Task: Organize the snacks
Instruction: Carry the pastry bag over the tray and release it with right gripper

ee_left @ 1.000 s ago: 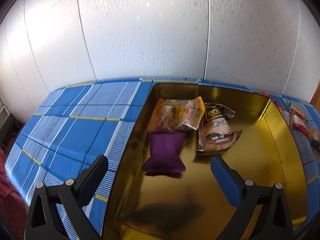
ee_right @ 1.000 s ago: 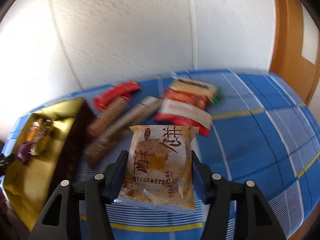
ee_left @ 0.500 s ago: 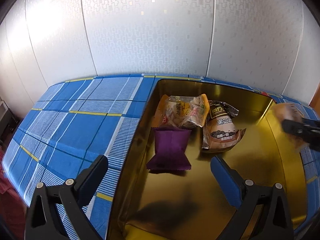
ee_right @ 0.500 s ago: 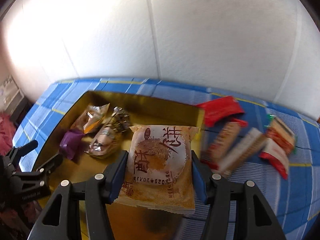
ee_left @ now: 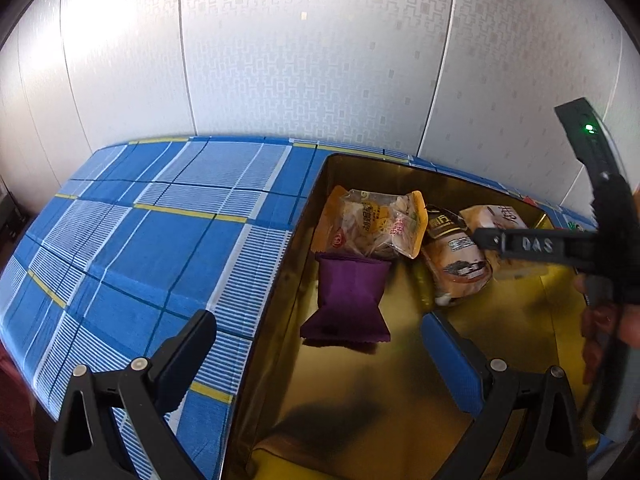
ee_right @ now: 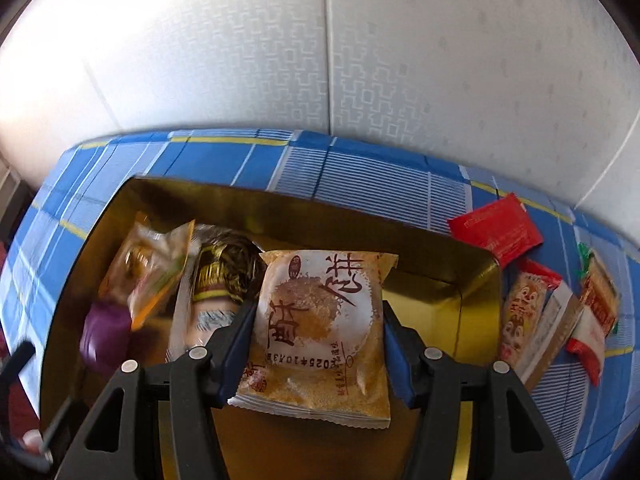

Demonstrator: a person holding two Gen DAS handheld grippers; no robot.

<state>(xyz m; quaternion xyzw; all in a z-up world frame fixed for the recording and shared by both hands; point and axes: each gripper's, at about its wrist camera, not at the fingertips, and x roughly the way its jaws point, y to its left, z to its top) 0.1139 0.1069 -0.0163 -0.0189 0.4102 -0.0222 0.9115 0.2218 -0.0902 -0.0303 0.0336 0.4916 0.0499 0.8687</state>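
My right gripper (ee_right: 317,314) is shut on a tan pastry packet (ee_right: 320,328) with a round cake printed on it, held above the gold tin (ee_right: 476,280). In the left wrist view that gripper (ee_left: 520,244) reaches in from the right over the tin's far part, the pastry packet (ee_left: 494,216) in its jaws. Inside the tin (ee_left: 312,216) lie a purple pack (ee_left: 348,300), an orange-and-clear bag (ee_left: 372,224) and a dark brown pack (ee_left: 456,256). My left gripper (ee_left: 316,344) hangs open over the tin's near left wall, holding nothing.
The tin stands on a blue plaid cloth (ee_left: 160,248) against a white wall. To the right of the tin lie loose snacks: a red packet (ee_right: 496,232), a squirrel-print bar (ee_right: 520,312) and red-and-white packs (ee_right: 592,320). A hand (ee_left: 612,320) grips the right tool.
My right gripper has carried the pastry packet leftward, from above the loose snacks to above the tin, and has come into the left wrist view. The left gripper has hardly moved.
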